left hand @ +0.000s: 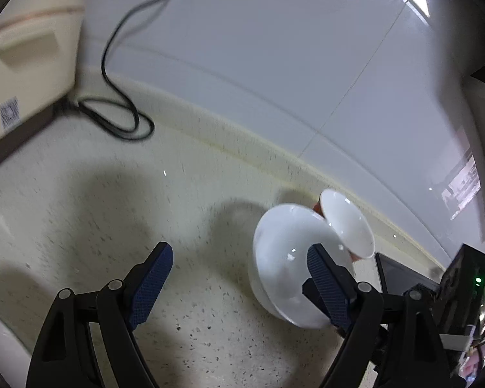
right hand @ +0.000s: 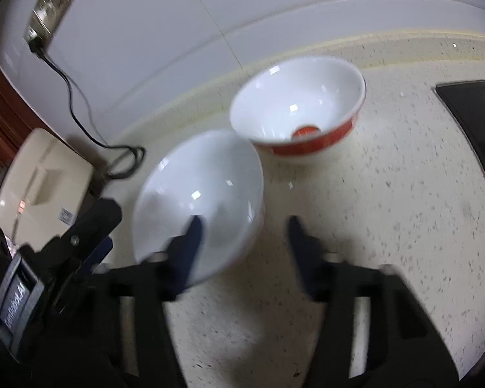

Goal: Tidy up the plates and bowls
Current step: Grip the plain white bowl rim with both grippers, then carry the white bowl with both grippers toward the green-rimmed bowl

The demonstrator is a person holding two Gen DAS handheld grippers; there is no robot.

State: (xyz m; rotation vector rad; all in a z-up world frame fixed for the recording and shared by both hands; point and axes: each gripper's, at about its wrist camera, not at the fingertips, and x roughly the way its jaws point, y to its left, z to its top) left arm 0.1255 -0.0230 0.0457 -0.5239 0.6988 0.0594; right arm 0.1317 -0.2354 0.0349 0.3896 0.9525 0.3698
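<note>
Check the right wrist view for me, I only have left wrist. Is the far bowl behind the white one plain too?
Observer: No. The far bowl has a red band around its outside and a red mark at the bottom inside.
Operator: Where are the right tongs?
Observer: The right tongs straddle the rim of the white bowl, with one finger inside and one outside. The picture is blurred, but the pads look clear of the rim.

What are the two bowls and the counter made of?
The white bowl and the red-banded bowl look like glazed ceramic or porcelain: smooth, with bright glints. The counter looks like polished speckled stone, perhaps man-made: cream with dark flecks.
</note>
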